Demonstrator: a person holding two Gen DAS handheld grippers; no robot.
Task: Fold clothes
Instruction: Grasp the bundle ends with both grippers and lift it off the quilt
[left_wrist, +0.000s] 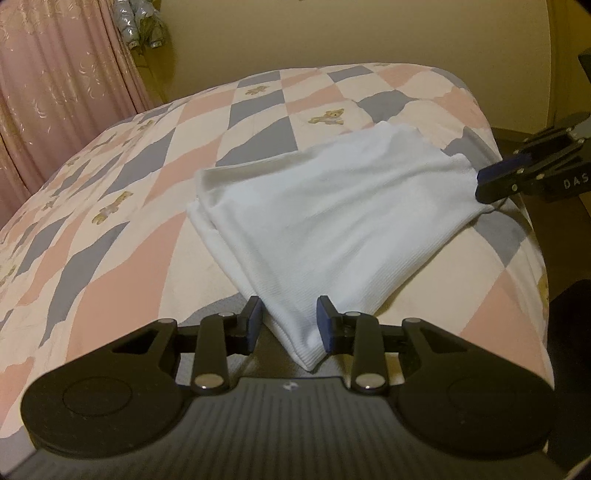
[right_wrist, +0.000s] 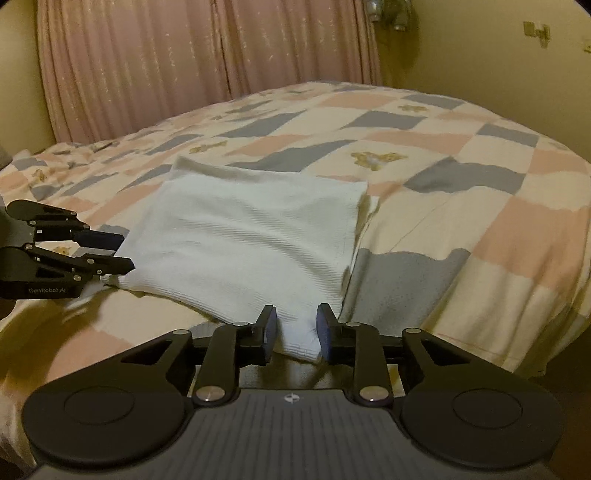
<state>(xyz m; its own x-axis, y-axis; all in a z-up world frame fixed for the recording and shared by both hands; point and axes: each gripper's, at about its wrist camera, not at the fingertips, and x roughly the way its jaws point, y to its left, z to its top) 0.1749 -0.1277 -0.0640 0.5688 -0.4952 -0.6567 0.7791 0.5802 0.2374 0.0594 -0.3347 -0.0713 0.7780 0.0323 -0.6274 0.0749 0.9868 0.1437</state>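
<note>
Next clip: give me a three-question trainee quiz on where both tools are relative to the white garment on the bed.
1. True or false: the white garment is folded and lies on the patchwork quilt.
2. Which part of the garment sits between the left tool fingers? A) a near corner B) the far edge C) nothing
3. Fill in: the right tool has a garment ____ between its open fingers.

Key: 1 true. 2 A. 3 corner.
</note>
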